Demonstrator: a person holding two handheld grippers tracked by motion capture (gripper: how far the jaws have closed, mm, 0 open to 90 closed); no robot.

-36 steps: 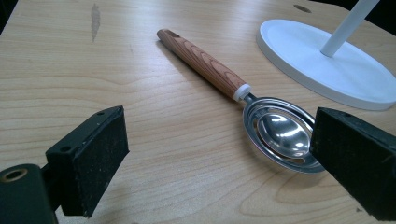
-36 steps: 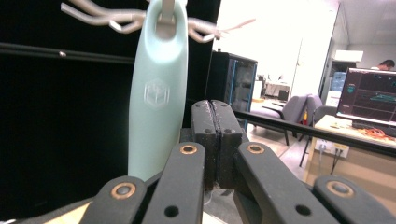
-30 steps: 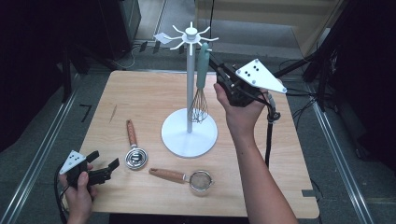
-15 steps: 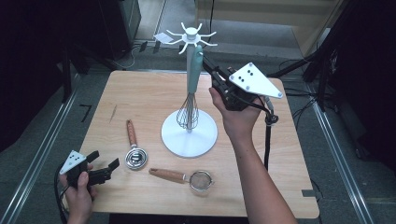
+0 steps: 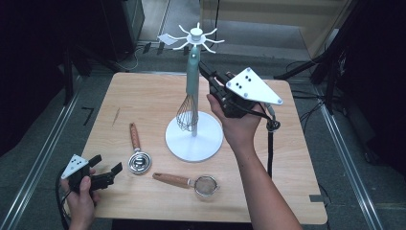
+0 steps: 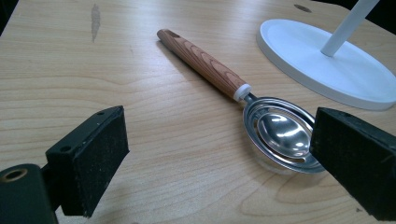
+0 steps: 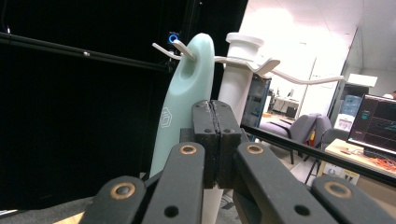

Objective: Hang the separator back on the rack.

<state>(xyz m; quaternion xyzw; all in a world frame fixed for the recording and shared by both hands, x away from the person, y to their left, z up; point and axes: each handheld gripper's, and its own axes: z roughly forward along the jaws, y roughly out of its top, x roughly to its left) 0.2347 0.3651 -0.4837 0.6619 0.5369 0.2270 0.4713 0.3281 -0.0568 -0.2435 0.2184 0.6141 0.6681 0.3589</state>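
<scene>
Whisk is hung by its mint handle on a hook of the white rack. Right gripper is held beside it, jaws pressed together, empty (left gripper gapes near the spoon). Withdrawal is called for next.

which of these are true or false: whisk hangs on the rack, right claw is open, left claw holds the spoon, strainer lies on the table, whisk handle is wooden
1. The whisk hangs from a hook of the white rack. True.
2. The right claw is open. False: its jaws are pressed together with nothing between them.
3. The left claw holds the spoon. False: its jaws stand open and the spoon lies on the table.
4. The strainer lies flat on the table. True.
5. The whisk handle is wooden. False: it is pale green.
</scene>
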